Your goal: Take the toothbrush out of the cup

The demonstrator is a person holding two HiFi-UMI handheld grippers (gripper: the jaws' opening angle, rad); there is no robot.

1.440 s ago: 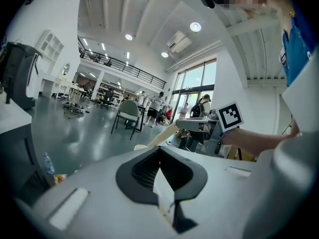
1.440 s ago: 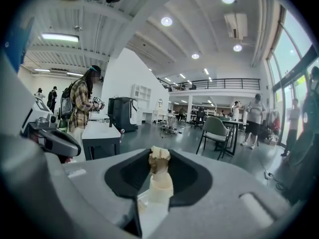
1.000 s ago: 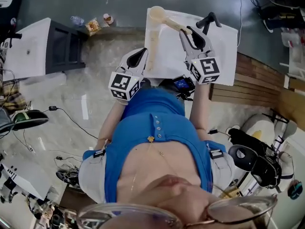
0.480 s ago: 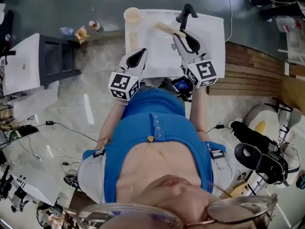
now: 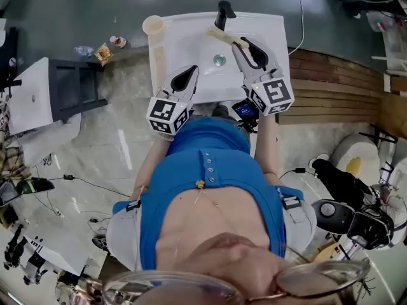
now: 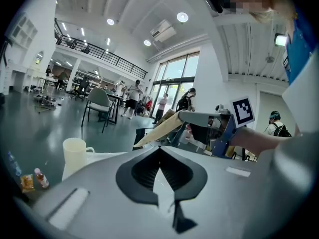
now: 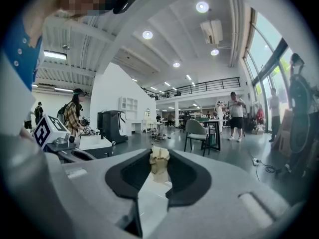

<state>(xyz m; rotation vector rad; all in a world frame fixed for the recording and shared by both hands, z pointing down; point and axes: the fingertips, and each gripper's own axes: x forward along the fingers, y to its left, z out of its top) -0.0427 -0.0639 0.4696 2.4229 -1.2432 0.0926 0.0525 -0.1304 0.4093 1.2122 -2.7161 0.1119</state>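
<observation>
Overall level: bright and even in all three views.
Sources: round ceiling lamps (image 7: 202,6) overhead; daylight through the tall windows (image 6: 172,83) on the far side.
Glare: pale streaks on the glossy floor (image 5: 124,157); the white sink (image 5: 191,37) is close to washed out.
Shadows: soft and faint.
Distortion: strong fisheye bending, with dark corners in both gripper views.
Focus: left tongs (image 6: 160,153) and right tongs (image 7: 159,153) soft at near range; toothbrush (image 7: 159,159) blurred; far hall sharp.
</observation>
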